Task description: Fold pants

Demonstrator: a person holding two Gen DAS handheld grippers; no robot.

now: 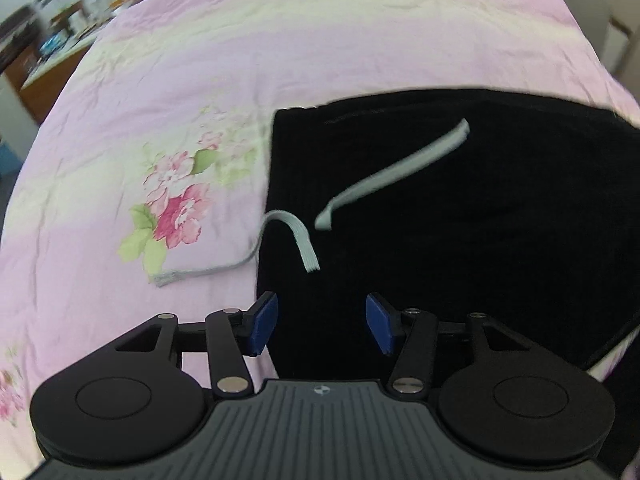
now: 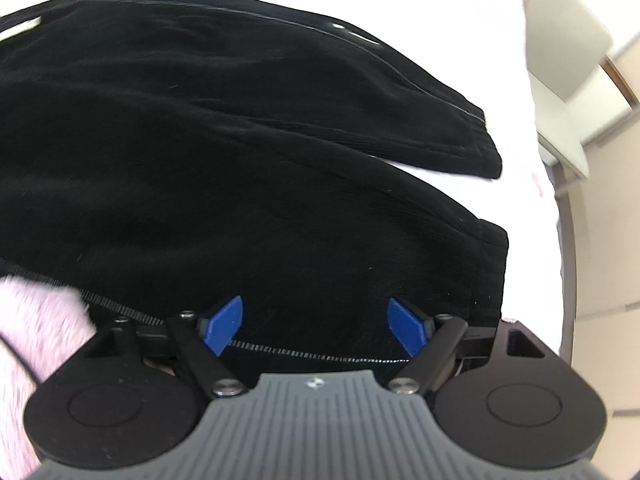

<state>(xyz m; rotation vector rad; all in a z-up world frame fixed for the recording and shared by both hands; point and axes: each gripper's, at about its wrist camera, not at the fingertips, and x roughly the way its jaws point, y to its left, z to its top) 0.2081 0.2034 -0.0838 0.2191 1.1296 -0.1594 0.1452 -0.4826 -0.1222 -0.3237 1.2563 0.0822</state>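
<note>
Black fabric, ribbed — pants (image 1: pixel 460 208) spread flat on a pink bedspread (image 1: pixel 160 92) with a printed flower motif (image 1: pixel 176 208) to the left of the garment. Waist end toward the left wrist camera; two pale grey drawstring ends (image 1: pixel 394 172) lying loose there, one across the black cloth, the other (image 1: pixel 248 252) arching off the left edge and trailing onto the bedspread, its frayed tip resting on the pink.

Left gripper (image 1: pixel 320 322): wide apart, nothing between the blue pads (image 1: pixel 264 322). Positioned over the near left edge of the pants, left pad roughly above the border between cloth and bedspread, right pad over black fabric. Contact with the cloth not determinable.

Right gripper (image 2: pixel 316 330): likewise spread wide, blue pads (image 2: pixel 224 326) clear of each other, holding nothing. Poised at the near edge of the pants (image 2: pixel 240 160), directly over a stitched seam line (image 2: pixel 320 356) running along that edge. Whether the pads touch the fabric — cannot tell.

Right wrist view: two leg ends visible, the farther cuff (image 2: pixel 460 144) lying beyond and apart from the nearer cuff (image 2: pixel 488 272), a wedge of overexposed white bedding (image 2: pixel 520 208) between them. A patch of pink fuzzy material (image 2: pixel 36 320) at lower left, beside the gripper body. Pale furniture (image 2: pixel 560 60) beyond the bed edge at upper right.

Left wrist view, upper left: blurred shelving and clutter (image 1: pixel 52 40) past the bed.
</note>
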